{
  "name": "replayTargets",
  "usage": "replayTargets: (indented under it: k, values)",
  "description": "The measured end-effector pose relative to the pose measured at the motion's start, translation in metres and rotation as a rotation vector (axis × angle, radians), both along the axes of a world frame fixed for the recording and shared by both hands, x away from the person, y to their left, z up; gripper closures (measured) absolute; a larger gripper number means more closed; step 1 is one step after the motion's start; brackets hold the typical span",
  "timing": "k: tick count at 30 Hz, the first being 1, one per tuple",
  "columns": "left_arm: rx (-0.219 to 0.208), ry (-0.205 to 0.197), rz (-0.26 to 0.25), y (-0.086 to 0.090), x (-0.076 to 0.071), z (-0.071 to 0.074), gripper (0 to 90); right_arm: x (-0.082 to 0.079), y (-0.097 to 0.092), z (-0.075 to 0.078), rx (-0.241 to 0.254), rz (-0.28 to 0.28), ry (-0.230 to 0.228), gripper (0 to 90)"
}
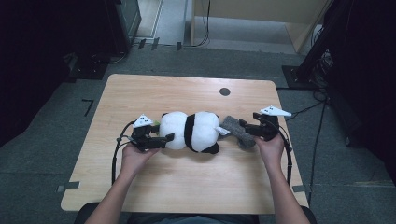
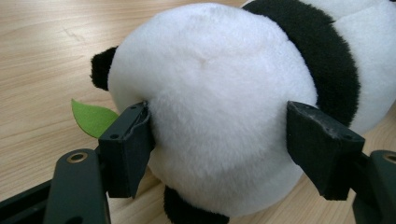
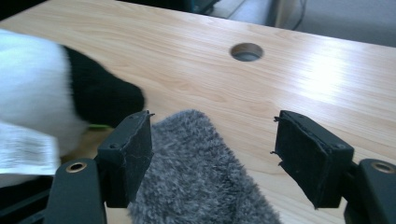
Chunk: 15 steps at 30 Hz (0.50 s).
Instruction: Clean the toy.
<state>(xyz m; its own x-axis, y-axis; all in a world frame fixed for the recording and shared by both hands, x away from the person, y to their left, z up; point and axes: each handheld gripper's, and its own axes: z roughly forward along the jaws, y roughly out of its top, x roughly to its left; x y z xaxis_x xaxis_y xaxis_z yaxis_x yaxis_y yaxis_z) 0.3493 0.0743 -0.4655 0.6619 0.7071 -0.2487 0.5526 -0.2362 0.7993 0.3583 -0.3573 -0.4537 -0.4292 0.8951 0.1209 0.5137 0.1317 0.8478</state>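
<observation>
Now left tongs (image 2: 219,140) grip panda (image 2: 210,102) — right tongs (image 3: 212,154) open, around grey sock (image 3: 201,172)

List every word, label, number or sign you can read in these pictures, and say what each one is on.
No text can be read anywhere.
White sewn-in tag on the plush panda: it carries faint print, too blurred to read.
Grey fuzzy cloth, wooden table, and the black jaws of the left gripper and right gripper: no lettering, brand or number shows on them.

Dim surroundings, mild table glare
</observation>
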Motion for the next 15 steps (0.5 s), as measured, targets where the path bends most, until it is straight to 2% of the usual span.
replayTargets:
  k: [2,11,15]
  values:
    - [0.012,-0.001,-0.006,-0.001,0.001,0.002,25.1,-0.005,0.006,0.003,0.004,0.023,-0.002,27.7]
    - [0.002,-0.005,-0.013,-0.001,0.004,0.002,24.9,-0.022,0.038,0.014,0.004,0.144,-0.006,25.6]
    - [0.004,-0.003,-0.009,-0.002,0.005,0.003,24.9,-0.027,0.047,0.016,0.016,0.177,-0.014,24.5]
